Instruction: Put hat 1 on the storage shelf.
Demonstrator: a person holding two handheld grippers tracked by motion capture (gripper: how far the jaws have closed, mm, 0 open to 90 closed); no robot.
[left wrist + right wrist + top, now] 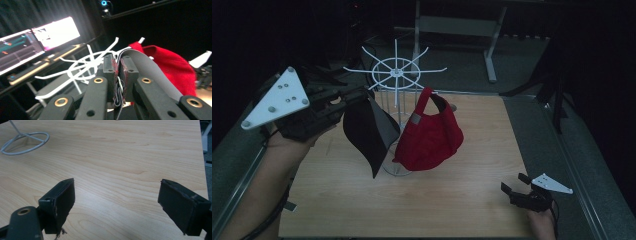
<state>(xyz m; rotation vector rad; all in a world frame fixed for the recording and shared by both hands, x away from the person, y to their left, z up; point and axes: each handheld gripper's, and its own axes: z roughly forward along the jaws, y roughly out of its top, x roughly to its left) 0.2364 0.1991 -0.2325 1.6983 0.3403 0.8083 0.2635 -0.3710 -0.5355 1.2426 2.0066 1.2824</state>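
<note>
A white wire rack (396, 73) with spoke-like arms stands at the back middle of the wooden table (452, 200). A red cap (429, 132) hangs from one arm on its right side. My left gripper (362, 95) is held up left of the rack, shut on a black cap with a grey underside (369, 131) that dangles below it. In the left gripper view my left gripper (119, 72) pinches the cap's grey edge (147, 67), with the rack's arms (82, 67) and the red cap (172, 67) just beyond. My right gripper (515, 183) rests low at the table's front right, open and holding nothing.
The rack's ring base (25, 142) sits on the table ahead of my open right gripper (116, 197). A metal frame leg (492, 50) stands behind the table. Bright screens (37, 42) glow in the left gripper view.
</note>
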